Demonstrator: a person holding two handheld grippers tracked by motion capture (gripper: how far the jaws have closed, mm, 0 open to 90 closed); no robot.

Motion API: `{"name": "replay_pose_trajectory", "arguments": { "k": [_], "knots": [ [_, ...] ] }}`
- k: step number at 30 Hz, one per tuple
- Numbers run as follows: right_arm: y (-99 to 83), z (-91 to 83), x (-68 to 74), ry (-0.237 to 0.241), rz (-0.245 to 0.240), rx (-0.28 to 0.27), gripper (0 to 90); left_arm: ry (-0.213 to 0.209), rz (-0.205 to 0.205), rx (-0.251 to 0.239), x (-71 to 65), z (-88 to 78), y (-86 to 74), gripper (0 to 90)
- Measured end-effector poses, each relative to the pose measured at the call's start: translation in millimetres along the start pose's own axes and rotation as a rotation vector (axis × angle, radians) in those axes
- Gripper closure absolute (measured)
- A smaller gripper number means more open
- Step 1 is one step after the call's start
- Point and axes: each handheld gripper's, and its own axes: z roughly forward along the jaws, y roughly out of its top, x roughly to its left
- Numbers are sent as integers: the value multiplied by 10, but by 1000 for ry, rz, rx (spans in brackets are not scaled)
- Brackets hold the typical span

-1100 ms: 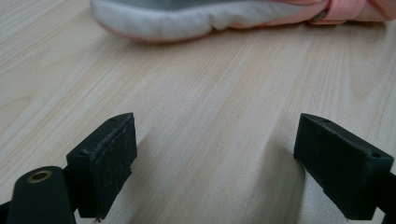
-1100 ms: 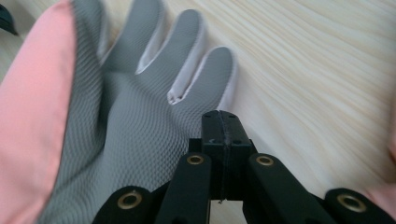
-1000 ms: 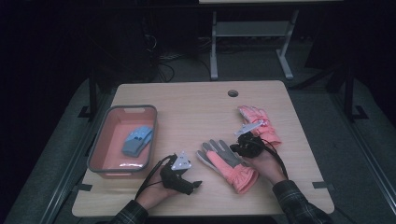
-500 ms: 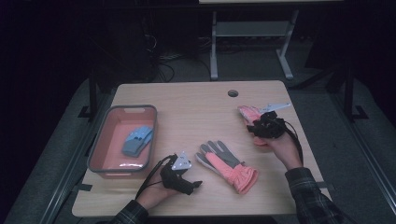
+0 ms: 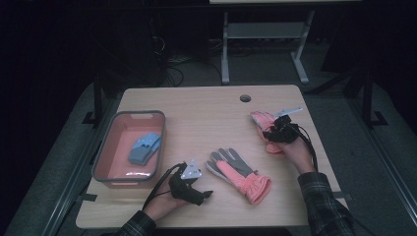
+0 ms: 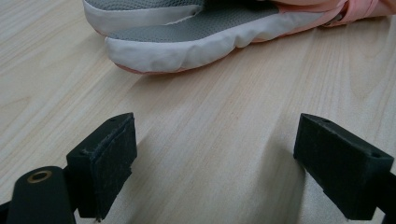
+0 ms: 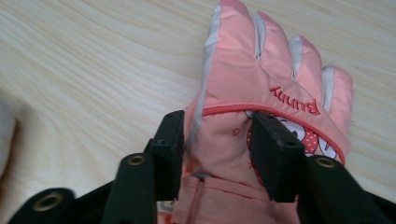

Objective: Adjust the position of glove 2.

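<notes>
Overhead first: the right claw is seen at the far right part of the table, laid over a pink glove whose fingertips stick out beyond it toward the far edge. The left claw is seen near the front edge, resting low on the wood. A second glove, grey palm up with a pink cuff, lies just beyond and to the right of the left claw, apart from it. A pink bin stands to the left of the left claw, with blue folded cloth lying inside it.

Left claw view: the jaws are seen wide apart with nothing but bare table between them. The grey-palmed glove lies ahead of the tips, untouched.

Right claw view: the pink glove is seen between the jaws, back side up, the red word "Bunny" readable, fingers pointing away from the claw. The jaws have just been opening; they stand partly apart with a fold of the glove's wrist part bunched between them, and the pads still appear to be touching the fabric on both sides. The glove's fingers lie flat on the wood ahead.
</notes>
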Motion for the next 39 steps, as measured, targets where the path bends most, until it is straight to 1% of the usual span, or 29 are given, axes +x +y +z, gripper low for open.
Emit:
{"name": "replay_pose_trajectory", "arguments": {
  "k": [1,3,6,8,10,11,13,17,22,26,29,32,34,39],
  "knots": [
    [-18,11,-8,0,7,-4,583,0,0,0,0,0,0,124],
    [-48,25,-32,4,5,-10,606,0,0,0,0,0,0,124],
    [-77,60,-33,3,-10,-8,639,-1,1,1,0,0,1,124],
    [-82,71,-16,-7,-33,-5,698,-1,2,1,1,1,2,124],
    [-86,68,-19,-8,-45,-13,767,-1,2,1,1,2,3,124],
    [-89,64,-23,-6,-49,-14,790,-2,2,0,1,3,3,123],
    [-101,46,-46,12,-46,-26,814,-2,2,1,0,3,3,124],
    [-112,-2,-97,51,-22,-42,828,-2,3,1,1,3,4,124],
    [-102,-110,-123,69,-23,-55,833,-2,3,1,1,3,4,124],
    [-83,-222,-120,85,-10,-67,835,-2,3,1,1,3,4,123],
    [-55,-311,-89,98,-7,-76,836,-2,3,1,1,3,4,123],
    [-36,-386,-46,95,-25,-85,836,-2,3,1,1,3,4,123],
    [-28,-445,-13,99,-20,-84,836,-2,3,1,1,3,4,124],
    [-15,-615,68,98,-36,-115,836,-2,3,1,1,3,4,123]
  ]
}}
